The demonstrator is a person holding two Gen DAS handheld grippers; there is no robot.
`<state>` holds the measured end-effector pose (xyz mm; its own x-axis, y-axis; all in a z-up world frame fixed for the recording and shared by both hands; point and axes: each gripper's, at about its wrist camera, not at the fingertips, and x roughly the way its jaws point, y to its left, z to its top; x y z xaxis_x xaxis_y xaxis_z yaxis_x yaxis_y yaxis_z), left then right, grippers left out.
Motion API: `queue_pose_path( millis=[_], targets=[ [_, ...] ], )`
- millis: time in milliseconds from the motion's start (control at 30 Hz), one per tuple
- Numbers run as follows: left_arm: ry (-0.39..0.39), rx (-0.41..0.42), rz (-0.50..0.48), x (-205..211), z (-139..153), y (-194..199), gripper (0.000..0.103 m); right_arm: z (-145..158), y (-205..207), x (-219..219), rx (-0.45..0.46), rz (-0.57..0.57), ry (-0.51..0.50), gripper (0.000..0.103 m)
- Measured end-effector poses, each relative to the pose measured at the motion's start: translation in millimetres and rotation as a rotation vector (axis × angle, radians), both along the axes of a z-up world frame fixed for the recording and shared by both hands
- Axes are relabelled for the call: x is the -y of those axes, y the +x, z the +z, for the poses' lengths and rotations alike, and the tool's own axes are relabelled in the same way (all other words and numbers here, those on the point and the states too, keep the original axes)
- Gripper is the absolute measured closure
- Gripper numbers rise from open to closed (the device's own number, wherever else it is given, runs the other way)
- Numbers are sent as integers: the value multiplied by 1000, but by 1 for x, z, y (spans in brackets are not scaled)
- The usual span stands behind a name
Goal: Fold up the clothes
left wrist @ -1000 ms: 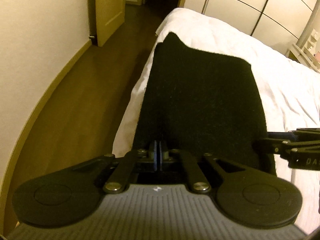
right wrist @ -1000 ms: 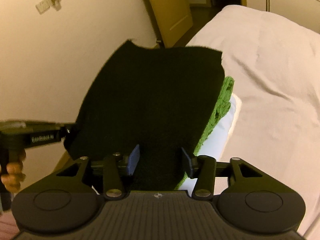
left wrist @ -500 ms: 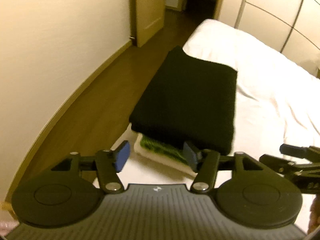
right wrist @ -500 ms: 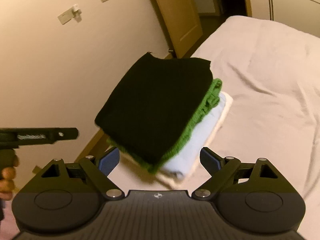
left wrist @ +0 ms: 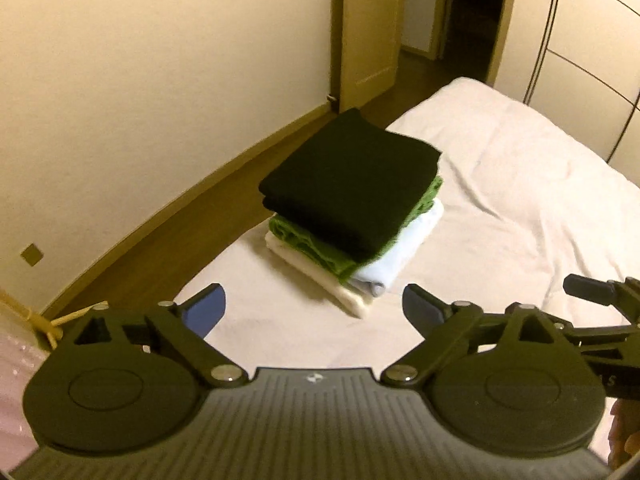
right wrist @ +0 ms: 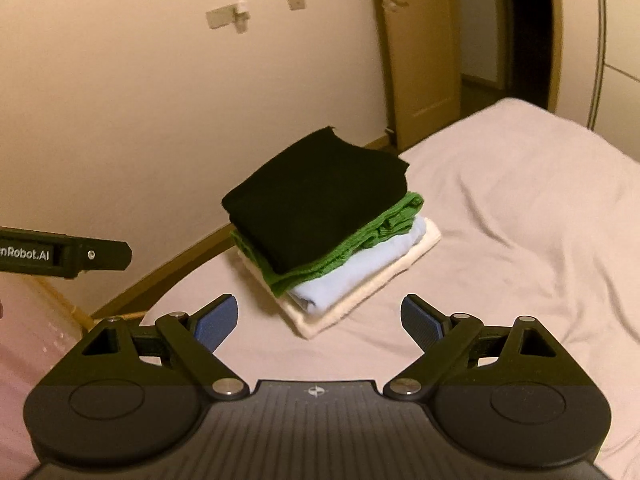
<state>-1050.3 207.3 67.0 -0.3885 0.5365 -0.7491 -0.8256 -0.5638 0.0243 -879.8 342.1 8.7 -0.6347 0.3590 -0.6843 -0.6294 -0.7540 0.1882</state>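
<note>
A folded black garment lies on top of a stack near the bed's corner. Under it sit a green knit, a light blue piece and a cream piece. My left gripper hangs above and short of the stack, its jaws opening with nothing between them. My right gripper is likewise back from the stack, jaws opening and empty. Each gripper shows at the edge of the other's view.
The white bed sheet spreads to the right of the stack. A wooden floor strip runs between bed and wall. A door stands ajar at the back. A wardrobe stands at far right.
Both grippers let go of the black garment, opened wide and drew back and up. The garment now rests flat on the stack, which looks smaller and farther away.
</note>
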Motion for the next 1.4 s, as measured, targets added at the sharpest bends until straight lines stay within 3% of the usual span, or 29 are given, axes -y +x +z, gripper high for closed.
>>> queue_pose_path(
  millis=[67,300,567,800,1167,1400],
  targets=[
    [5,-15,31,4,5,26,1,8,19,1,3,32,20,0],
    [-9,-38,133,20,12,105,1,25,83,0,-22,108,15,0],
    [-7,-73,231,34,16,161,1,32,133,-5,-18,143,-1,0],
    [-30,-113,310,41,28,187,1,45,146,-6,-30,179,53,0],
    [-42,-135,354,43,26,215,1,49,152,-3,-35,230,64,0],
    [-29,-16,359,38,14,214,1,45,148,-10,-14,255,56,0]
  ],
)
